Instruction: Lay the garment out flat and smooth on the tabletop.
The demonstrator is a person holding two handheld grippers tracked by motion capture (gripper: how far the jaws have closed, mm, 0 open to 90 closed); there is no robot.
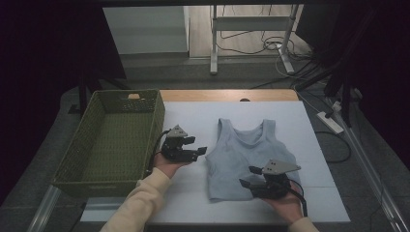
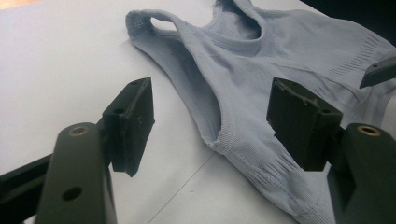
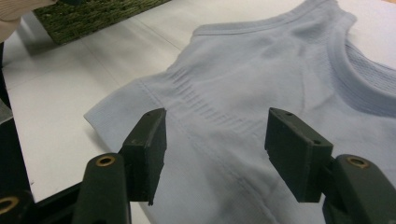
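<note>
A light blue tank top (image 1: 246,154) lies flat on the white table (image 1: 193,116), its straps toward the far edge. My left gripper (image 1: 197,146) sits just left of the top's side seam, open, nothing between its pads; its own view has the top (image 2: 280,60) ahead beyond the left gripper (image 2: 215,126). My right gripper (image 1: 248,176) hovers over the top's lower right part near the hem, jaws apart. In the right gripper view the top (image 3: 261,70) spreads under the open right gripper (image 3: 215,140), with no fabric pinched.
A green woven basket (image 1: 111,140) stands against the table's left side, also seen as the basket (image 3: 88,16) in the right gripper view. A wooden strip (image 1: 227,94) runs along the far edge. Desk legs, cables and a power strip (image 1: 329,122) lie on the floor beyond and right.
</note>
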